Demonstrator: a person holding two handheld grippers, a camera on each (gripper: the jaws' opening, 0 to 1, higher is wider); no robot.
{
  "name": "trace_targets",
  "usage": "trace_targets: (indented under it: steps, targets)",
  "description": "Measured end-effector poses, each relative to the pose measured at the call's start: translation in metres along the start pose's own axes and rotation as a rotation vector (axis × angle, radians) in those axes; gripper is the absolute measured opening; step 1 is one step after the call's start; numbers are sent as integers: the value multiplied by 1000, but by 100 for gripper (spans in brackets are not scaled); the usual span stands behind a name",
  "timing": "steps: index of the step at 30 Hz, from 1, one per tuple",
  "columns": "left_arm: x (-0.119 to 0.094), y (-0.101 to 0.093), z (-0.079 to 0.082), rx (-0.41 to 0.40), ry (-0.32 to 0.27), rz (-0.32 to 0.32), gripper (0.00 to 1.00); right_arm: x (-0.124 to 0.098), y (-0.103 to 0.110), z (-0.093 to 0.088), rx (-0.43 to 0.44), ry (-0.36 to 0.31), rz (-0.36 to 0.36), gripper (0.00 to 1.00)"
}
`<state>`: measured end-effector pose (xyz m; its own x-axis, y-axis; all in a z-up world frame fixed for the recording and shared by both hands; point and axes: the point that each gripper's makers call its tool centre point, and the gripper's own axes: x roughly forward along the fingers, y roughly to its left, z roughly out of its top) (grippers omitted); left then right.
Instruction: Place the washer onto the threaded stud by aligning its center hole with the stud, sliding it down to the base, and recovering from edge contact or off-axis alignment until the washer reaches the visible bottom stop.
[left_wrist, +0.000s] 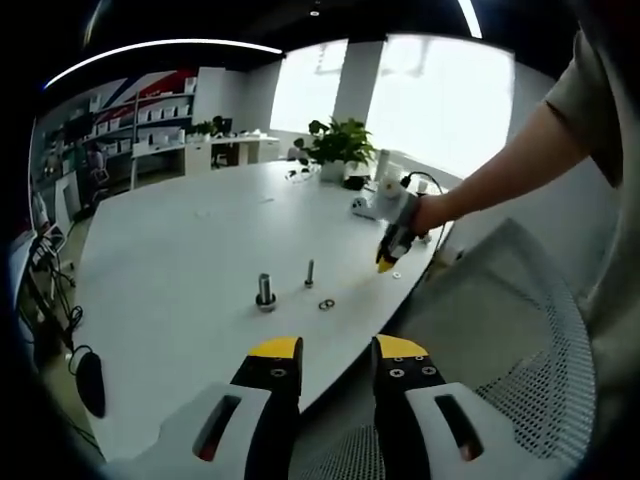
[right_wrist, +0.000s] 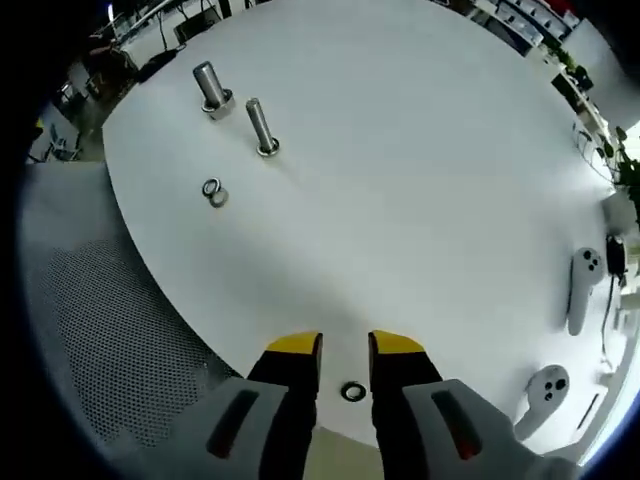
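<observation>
- White table top (right_wrist: 420, 180), rounded at its edge, carries all the hardware; a grey mesh chair back (left_wrist: 520, 330) stands just off the near edge.
- Two upright metal pieces stand near each other on the table: a thicker bolt (right_wrist: 211, 89) with a wide base and a slimmer threaded stud (right_wrist: 261, 128). In the left gripper view the same pair shows as the bolt (left_wrist: 265, 292) and the stud (left_wrist: 310, 273).
- Two small rings (right_wrist: 213, 191) lie flat on the table, touching or nearly so, near the stud but apart from it.
- Right gripper (right_wrist: 345, 352): yellow-tipped jaws stand narrowly apart, pointing down at the table near its edge. A single washer (right_wrist: 353, 391) lies flat on the table between the jaws; I cannot tell whether either jaw touches it. It is well apart from the stud.
- In the left gripper view a person's hand holds the right gripper (left_wrist: 388, 262) tip-down over the washer (left_wrist: 397, 273) by the table edge.
- Left gripper (left_wrist: 338, 352): jaws moderately open, nothing between them, held off the table above its near edge.
- Two white hand controllers (right_wrist: 565, 330) lie at the far side of the table; a potted plant (left_wrist: 338, 145) stands at the far end.
</observation>
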<state>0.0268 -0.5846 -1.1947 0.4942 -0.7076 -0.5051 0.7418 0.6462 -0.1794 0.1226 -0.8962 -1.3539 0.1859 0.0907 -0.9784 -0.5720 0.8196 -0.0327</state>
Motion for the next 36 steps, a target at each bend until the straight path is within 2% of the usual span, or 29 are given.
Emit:
trace_targets:
  steps: [3, 7, 12, 15, 21, 25, 33, 36]
  targets:
    - [0, 1, 0, -2, -3, 4, 26, -2, -4, -9, 14, -5, -4, 21]
    - [0, 1, 0, -2, -2, 6, 26, -2, -6, -23, 18, 39, -13, 21]
    - [-1, 1, 0, -4, -2, 8, 26, 0, -9, -30, 13, 44, -29, 21]
    - [-1, 1, 0, -5, -1, 10, 26, 5, -7, -41, -15, 85, -29, 21]
    - [0, 1, -1, -2, 6, 7, 26, 6, -8, -44, 1, 71, -40, 21]
    - [0, 1, -1, -3, 8, 6, 26, 11, -8, -52, -9, 101, -35, 21]
    - [1, 0, -2, -1, 15, 2, 26, 12, -7, -44, -18, 79, -23, 16]
    - [1, 0, -3, -2, 17, 3, 26, 12, -1, -34, -39, 60, -17, 16]
